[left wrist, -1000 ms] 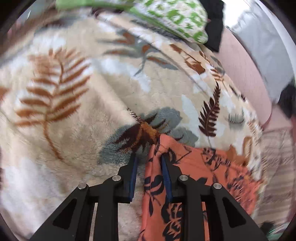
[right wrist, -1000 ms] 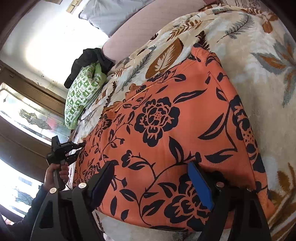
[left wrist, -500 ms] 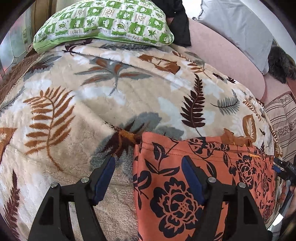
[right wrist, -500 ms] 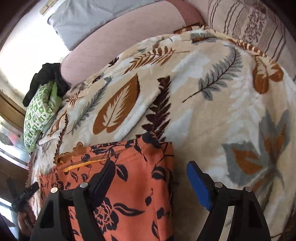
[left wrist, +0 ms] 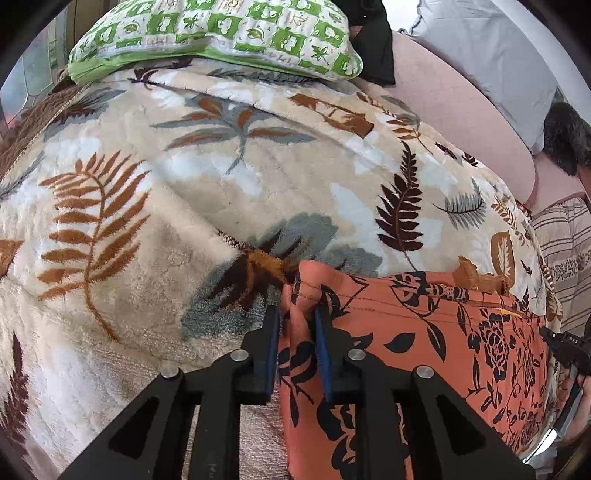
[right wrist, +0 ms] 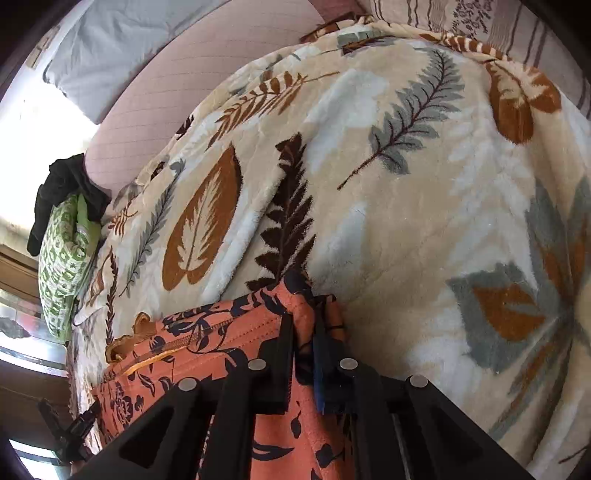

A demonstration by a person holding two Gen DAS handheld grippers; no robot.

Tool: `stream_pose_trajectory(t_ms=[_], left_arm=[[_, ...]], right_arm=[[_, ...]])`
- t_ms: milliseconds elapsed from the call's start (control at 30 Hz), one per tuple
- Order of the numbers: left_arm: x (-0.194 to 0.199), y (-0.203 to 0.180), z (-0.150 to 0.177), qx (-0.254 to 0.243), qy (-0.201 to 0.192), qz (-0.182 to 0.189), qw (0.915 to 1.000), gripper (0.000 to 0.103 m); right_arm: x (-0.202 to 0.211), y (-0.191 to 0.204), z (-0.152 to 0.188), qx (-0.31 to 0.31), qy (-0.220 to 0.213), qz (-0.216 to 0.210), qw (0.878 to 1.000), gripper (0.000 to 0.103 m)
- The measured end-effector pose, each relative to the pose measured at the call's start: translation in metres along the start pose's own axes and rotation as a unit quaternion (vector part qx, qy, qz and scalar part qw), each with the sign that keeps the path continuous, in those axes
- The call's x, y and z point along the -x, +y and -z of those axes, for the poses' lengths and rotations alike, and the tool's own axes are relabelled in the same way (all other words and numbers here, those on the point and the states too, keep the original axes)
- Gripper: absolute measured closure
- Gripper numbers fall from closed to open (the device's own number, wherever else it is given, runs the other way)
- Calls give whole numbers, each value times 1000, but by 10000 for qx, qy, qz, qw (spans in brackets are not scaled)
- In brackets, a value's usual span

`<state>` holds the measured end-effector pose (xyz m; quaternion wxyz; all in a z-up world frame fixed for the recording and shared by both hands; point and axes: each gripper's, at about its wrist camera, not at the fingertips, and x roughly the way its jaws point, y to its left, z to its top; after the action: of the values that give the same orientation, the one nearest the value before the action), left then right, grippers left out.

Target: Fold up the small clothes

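Observation:
An orange garment with a black flower print (left wrist: 424,332) lies flat on a cream leaf-patterned blanket (left wrist: 221,177). My left gripper (left wrist: 295,317) is shut on the garment's far left corner, cloth bunched between its blue pads. In the right wrist view my right gripper (right wrist: 304,328) is shut on the far right corner of the same garment (right wrist: 221,350). Each gripper shows small in the other's view: the right one at the right edge (left wrist: 565,347), the left one at lower left (right wrist: 74,432).
A green-and-white patterned pillow (left wrist: 221,33) and a black cloth (left wrist: 373,40) lie at the far end of the blanket. A pink headboard (right wrist: 207,81) and a grey pillow (left wrist: 491,55) stand behind. Striped bedding (left wrist: 565,251) lies to the right.
Half a second ago both grippers were open over the garment's far corners. Both have since closed on those corners and pinched the cloth.

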<state>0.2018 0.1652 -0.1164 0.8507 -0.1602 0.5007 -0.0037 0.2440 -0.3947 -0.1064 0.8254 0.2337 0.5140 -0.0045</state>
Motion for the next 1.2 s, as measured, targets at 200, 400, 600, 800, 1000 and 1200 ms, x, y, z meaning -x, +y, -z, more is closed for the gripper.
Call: stream_pose_trajectory(t_ms=[200, 400, 600, 800, 1000, 1200], left_arm=[[0, -2, -1, -50, -52, -76, 9999, 59], [-9, -5, 1, -163, 34, -204, 9997, 59], [-5, -2, 1, -82, 78, -238, 9997, 59], [23, -8, 14, -319, -145, -283, 9990, 59], [61, -24, 45, -551, -377, -170, 9976, 59], [66, -54, 83, -831, -316, 133, 9959, 48]], right_arm=[[24, 24, 12, 710, -391, 421, 9958, 5], [-17, -7, 10, 183, 339, 317, 9988, 76], [-17, -46, 9, -1090, 325, -511, 9922, 73], [41, -37, 31, -795, -240, 55, 9965, 22], [101, -20, 89, -431, -447, -823, 9947, 22], [73, -20, 122, -404, 208, -1725, 9840, 22]])
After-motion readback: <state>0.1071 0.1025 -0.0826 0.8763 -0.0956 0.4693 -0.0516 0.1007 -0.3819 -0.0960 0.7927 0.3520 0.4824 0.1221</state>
